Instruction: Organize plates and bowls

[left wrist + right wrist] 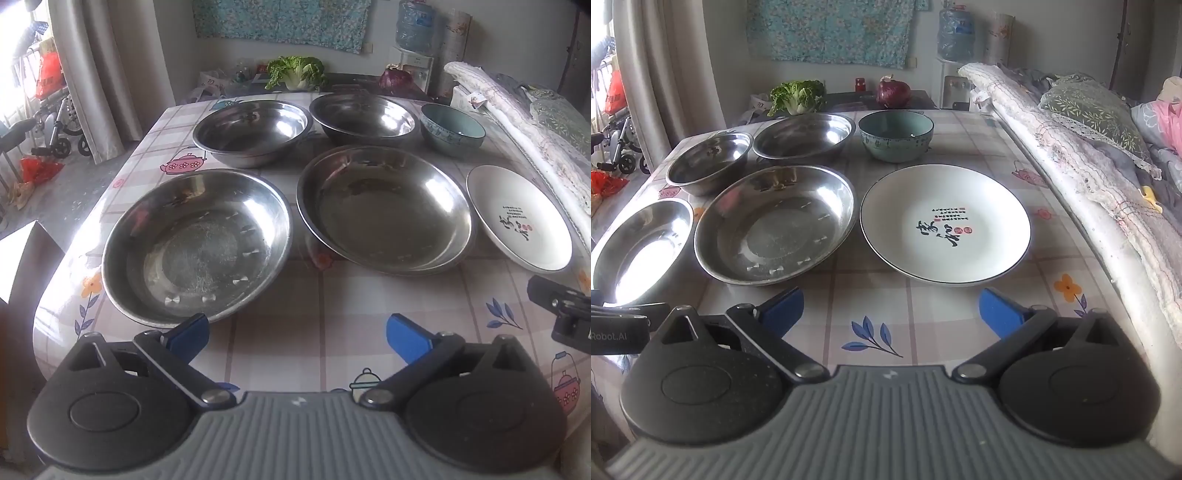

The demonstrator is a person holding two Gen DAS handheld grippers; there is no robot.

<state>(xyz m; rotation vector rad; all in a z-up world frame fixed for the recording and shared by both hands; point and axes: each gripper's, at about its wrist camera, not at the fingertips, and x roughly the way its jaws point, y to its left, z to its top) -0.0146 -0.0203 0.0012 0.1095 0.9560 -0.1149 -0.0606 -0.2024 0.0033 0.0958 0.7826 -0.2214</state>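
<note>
- Both tongs spread wide, empty: left gripper (297,338), right gripper (891,314).
- White ceramic plate (945,225) just ahead of my right tongs: fragile, slick; I'd pinch the rim.
- Steel plate (195,245) ahead-left of left tongs: light, stiff, slippery.

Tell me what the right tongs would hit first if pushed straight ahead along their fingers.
Probably the bare checked tablecloth just short of the white ceramic plate with black calligraphy. The right tongs are open and angled downward, so the plate's near rim comes next; depth is uncertain.
</note>
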